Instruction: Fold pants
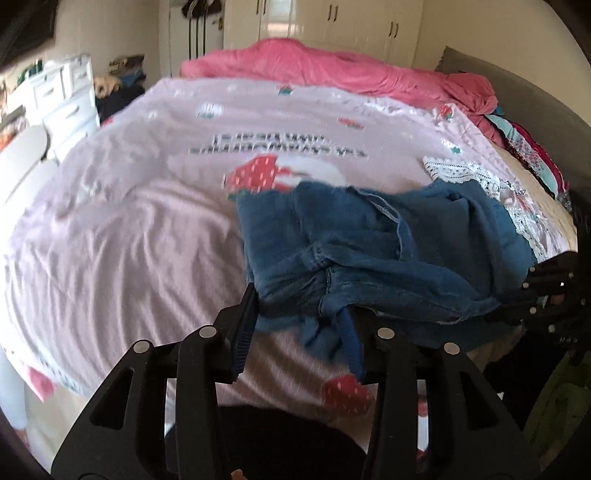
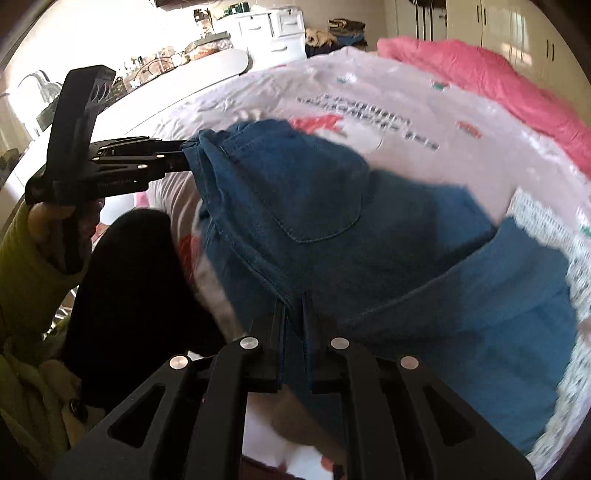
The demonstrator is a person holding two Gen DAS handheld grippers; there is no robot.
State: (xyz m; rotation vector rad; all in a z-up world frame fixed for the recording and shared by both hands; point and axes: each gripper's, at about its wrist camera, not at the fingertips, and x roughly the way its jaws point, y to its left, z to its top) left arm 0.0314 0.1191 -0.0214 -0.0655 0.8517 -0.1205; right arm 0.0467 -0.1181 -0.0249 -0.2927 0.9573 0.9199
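Note:
Blue denim pants lie bunched on the near right part of a pink bedspread. In the left wrist view my left gripper has its fingers wide apart with a fold of denim between them. In the right wrist view the left gripper looks closed on the pants' corner at the left. My right gripper is shut on the near edge of the pants; a back pocket faces up. The right gripper also shows at the right edge of the left wrist view.
A bright pink blanket lies along the far side of the bed. Folded clothes are stacked at the right by a grey headboard. White drawers and a white table stand to the left. Wardrobes line the back.

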